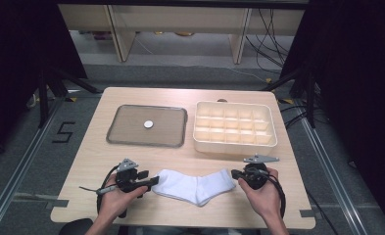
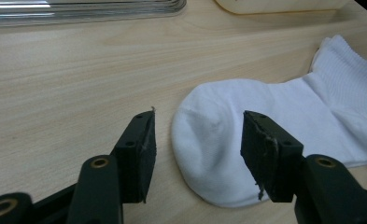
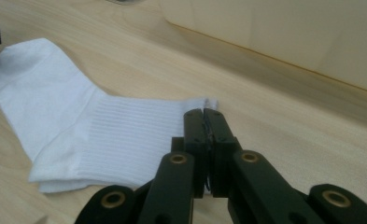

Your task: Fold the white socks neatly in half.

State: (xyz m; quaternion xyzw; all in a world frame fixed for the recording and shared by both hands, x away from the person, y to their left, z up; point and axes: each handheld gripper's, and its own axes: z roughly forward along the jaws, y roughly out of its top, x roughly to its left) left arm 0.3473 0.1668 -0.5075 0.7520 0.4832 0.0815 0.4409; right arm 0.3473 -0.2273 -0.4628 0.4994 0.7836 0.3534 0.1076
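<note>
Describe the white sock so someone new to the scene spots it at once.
Start at the wooden table, then its near edge, in front of the clear tray and the cream compartment box. The white sock lies flat between the two hand-held grippers: the only soft cloth item, toe by the left hand-held gripper, ribbed cuff by the right hand-held gripper.

A light wooden bench (image 1: 180, 93) carries a clear tray (image 1: 126, 137), a cream divided box (image 1: 234, 145) and a white sock (image 1: 192, 186).

Lab, taped floor marking (image 1: 63, 132), trailing cables (image 1: 271, 41)
</note>
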